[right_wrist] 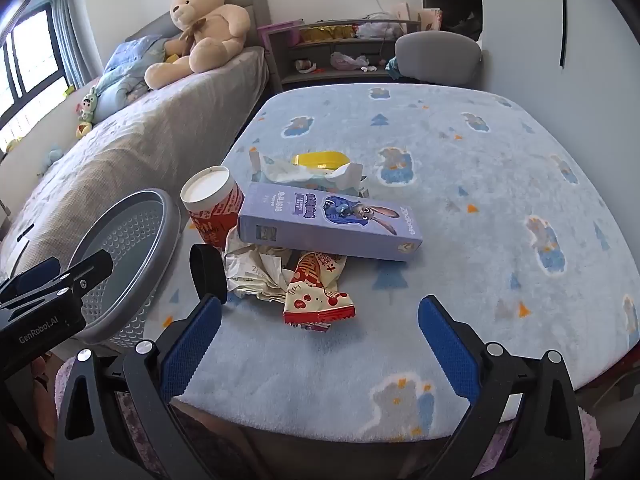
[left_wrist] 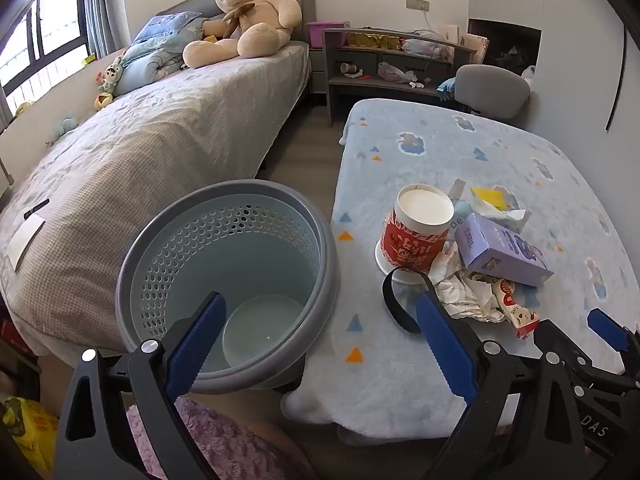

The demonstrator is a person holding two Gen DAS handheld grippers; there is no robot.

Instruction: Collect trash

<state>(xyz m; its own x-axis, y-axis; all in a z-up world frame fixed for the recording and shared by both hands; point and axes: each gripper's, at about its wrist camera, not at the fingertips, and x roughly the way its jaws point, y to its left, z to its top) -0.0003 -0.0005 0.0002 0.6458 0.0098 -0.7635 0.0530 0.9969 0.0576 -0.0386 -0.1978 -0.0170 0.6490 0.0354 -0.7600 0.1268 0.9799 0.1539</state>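
- Progress check: looks like basically nothing is collected so far. The bin [left_wrist: 228,280] has only what seems to be its own pale bottom showing, no trash inside that I can see.
- Everything's sitting in one pile on the desk [right_wrist: 460,184], straight ahead of the right tool [right_wrist: 320,320]: a red paper cup [right_wrist: 212,204] upside down, a purple carton [right_wrist: 328,224] lying flat, crumpled paper [right_wrist: 256,268] poking out from under the carton, and a red-and-white snack wrapper [right_wrist: 316,292] closest to the tool's tips.
- Behind the carton there's a tissue pack [right_wrist: 308,170] with something yellow, can't tell exactly what.
- A black strap loop [left_wrist: 400,300] lies by the cup, near the left tool's right finger.
- Left tool [left_wrist: 320,316]: jaws spread wide, nothing in them, hovering with one finger over the bin's mouth and the other over the desk edge.
- Right tool: also wide open and empty, touching nothing, with the wrapper just ahead between its fingers' lines.
- So I'd say the whole pile is left to do.
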